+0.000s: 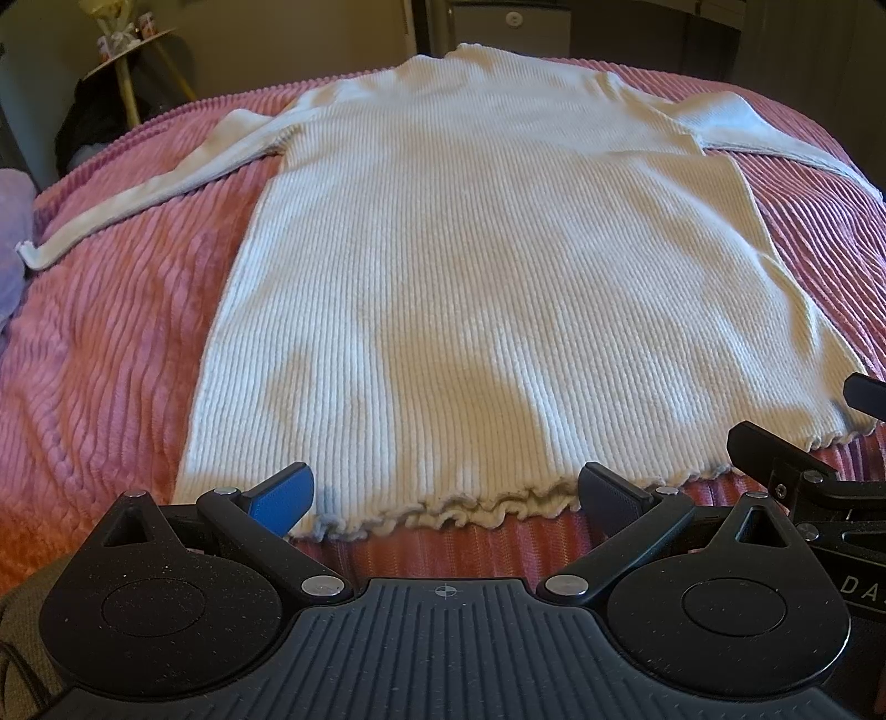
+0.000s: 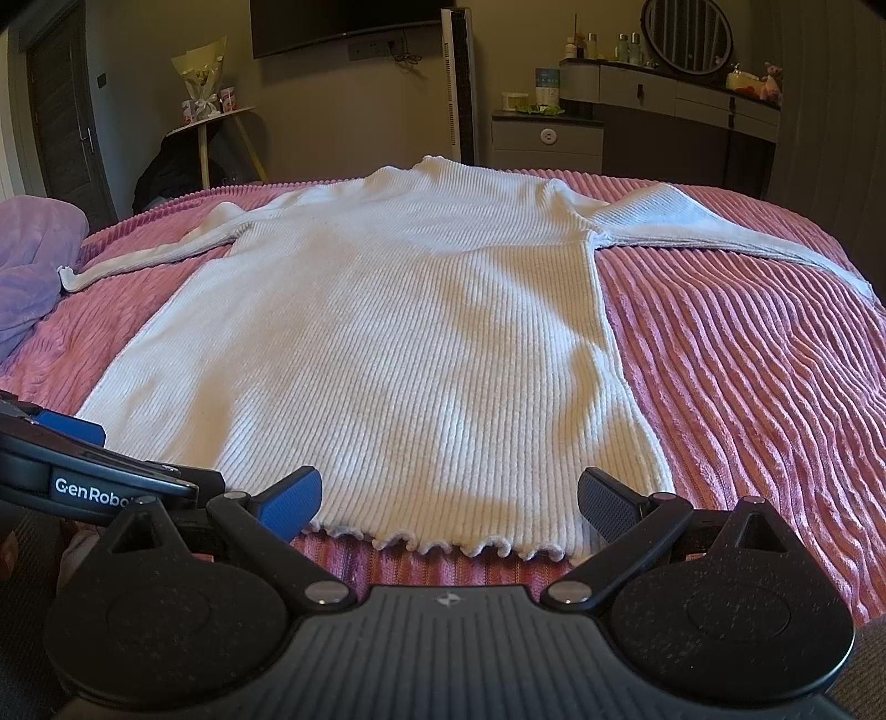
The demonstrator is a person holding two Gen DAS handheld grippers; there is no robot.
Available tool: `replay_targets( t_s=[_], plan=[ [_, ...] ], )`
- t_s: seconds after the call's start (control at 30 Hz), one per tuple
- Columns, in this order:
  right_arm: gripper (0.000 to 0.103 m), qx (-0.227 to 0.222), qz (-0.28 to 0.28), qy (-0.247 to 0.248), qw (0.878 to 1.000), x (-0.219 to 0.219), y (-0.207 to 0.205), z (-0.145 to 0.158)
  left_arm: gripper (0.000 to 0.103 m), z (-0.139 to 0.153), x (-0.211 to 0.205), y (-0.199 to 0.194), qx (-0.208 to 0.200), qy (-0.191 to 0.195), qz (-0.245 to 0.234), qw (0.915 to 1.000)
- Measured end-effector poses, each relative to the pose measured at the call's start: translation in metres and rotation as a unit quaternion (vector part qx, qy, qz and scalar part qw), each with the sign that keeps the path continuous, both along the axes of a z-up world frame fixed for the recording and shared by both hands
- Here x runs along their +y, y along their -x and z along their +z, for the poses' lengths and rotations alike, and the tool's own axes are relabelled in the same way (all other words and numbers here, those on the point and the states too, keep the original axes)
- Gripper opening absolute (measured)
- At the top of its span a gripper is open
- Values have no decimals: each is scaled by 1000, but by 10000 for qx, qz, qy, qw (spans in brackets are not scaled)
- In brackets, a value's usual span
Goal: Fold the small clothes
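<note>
Both claws sit closest to the lenses, each spread wide with nothing between its fingers. In the left wrist view the left claw (image 1: 446,495) hovers at the frilled hem of the sweater (image 1: 470,249), one blue pad and one black pad apart over the hem's middle. The right claw (image 2: 449,501) stands the same way in its own view, near the hem's right corner.

Beneath everything lies the bed, covered by a pink blanket (image 1: 111,343) of thick plush ridges. Its far edge and sides run out of frame in both views.

On the blanket the white ribbed sweater (image 2: 387,310) is spread flat, collar away from the cameras, sleeves stretched out to both sides. The right sleeve's cuff is cut off by the frame edge in the left wrist view; the right wrist view shows it reaching almost to the blanket's edge. Soft shadows fall across the knit.

A lilac pillow (image 2: 33,266) rests at the bed's left side, only partly seen.

Only the right wrist view shows the room clearly: a dark screen (image 2: 343,22) on the wall, a grey dresser (image 2: 664,105) with an oval mirror (image 2: 686,33) and small bottles too tiny to make out, and a round side table (image 2: 216,119) bearing a wrapped bouquet. The left wrist view catches just that table (image 1: 130,55) and dim cabinet fronts.

Each view also shows a black part of the other claw at its edge.
</note>
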State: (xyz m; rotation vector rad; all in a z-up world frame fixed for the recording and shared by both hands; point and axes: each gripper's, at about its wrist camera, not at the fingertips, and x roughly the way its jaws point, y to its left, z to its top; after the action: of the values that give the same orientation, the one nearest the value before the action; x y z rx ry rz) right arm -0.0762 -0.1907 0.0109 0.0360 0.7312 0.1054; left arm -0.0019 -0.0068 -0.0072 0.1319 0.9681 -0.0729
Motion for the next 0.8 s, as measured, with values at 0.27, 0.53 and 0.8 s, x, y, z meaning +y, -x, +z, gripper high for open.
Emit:
replay_targets(
  t_s=[0.27,0.53,0.8],
  plan=[
    [99,-2,1,-1,10000,1,0,0,103,-4,-1,3,7,14,7,10000],
    [99,-1,-2,-6,10000,1,0,0,103,-3,0,1,20,21,6,10000],
    [99,-6,-9,-16,10000,0,1,-1,103,-4,1,2,32,41,15,10000]
  ],
)
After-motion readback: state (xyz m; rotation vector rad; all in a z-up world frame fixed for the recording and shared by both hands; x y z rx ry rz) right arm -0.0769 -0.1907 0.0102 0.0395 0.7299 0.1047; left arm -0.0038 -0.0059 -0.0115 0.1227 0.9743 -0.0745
